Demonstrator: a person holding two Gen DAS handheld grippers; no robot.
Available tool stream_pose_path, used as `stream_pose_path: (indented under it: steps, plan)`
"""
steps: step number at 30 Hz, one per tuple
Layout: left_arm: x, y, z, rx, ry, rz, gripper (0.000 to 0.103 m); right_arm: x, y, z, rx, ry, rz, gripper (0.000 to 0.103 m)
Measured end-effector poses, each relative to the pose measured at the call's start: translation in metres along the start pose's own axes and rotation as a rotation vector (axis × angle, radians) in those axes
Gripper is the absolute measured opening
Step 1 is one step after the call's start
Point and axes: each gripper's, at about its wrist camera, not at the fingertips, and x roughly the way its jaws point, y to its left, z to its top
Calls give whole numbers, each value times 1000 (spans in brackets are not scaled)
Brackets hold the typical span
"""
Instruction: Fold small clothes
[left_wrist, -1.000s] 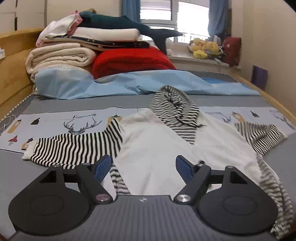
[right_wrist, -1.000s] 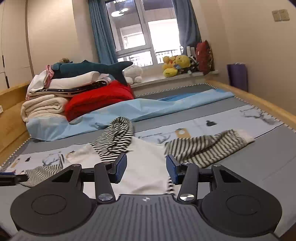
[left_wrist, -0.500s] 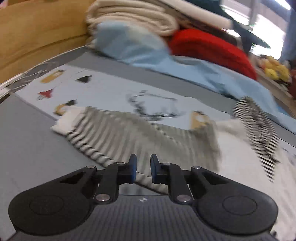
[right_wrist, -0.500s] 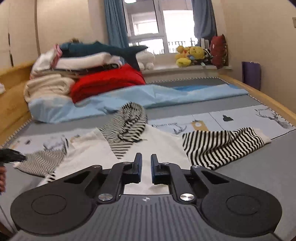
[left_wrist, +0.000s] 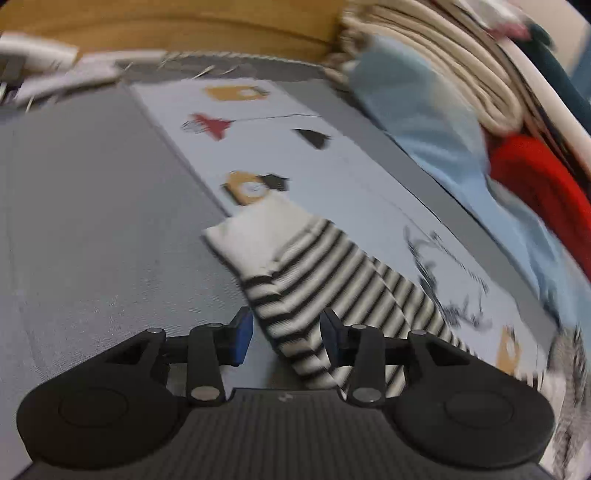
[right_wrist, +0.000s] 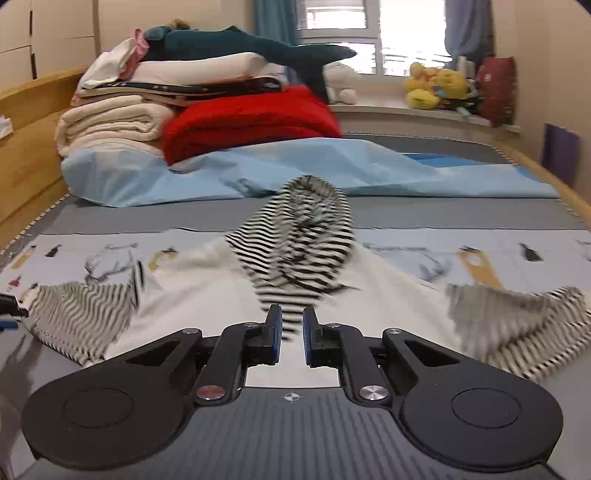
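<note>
Motion blur smears the hoodie (right_wrist: 229, 295), spread mid-bed. Left claw (left_wrist: 286, 334) is opening, half wide, astride the striped sleeve (left_wrist: 314, 280). Right claw (right_wrist: 291, 328) is opening, barely parted, empty.

A home bedroom; wooden-framed bed (right_wrist: 26, 155) with printed grey sheet (right_wrist: 406, 218), stacked folded blankets (right_wrist: 122, 122), curtained window (right_wrist: 340, 33), plush toys (right_wrist: 436, 88) on the sill

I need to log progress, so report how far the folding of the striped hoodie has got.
Done: nothing is folded; the hoodie lies spread flat on the bed, both sleeves out and hood up. In hand: the left tool is opening around the left sleeve near its cuff, not gripping; the right tool hovers nearly shut over the chest. Left: every fold.
</note>
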Motion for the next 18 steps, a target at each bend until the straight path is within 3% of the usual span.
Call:
stream_pose_path:
  steps: [4, 6, 7, 9, 11, 13, 15, 18]
  plan:
    - [17, 13, 2, -78, 43, -19, 42, 28, 11, 6, -17, 9, 53, 16]
    - [20, 10, 1, -66, 37, -18, 32, 38, 10, -1, -24, 27, 50, 17]
    - [21, 6, 1, -50, 42, -17, 7, 44, 9, -5, -20, 56, 38, 17]
    - [19, -3, 1, -13, 30, 23, 5, 53, 4, -7, 12, 126, 14, 17]
    - [2, -24, 2, 46, -32, 50, 4, 56, -2, -5, 38, 148, 33, 17]
    - [-30, -62, 1, 138, -116, -14, 4, 55, -7, -3, 44, 148, 34, 17]
    - [-69, -107, -10, 236, -177, -131, 4, 54, -13, -3, 46, 150, 36, 17]
    - [-127, -179, -58, 389, -187, -340, 3, 53, -30, -1, 80, 152, 21, 17]
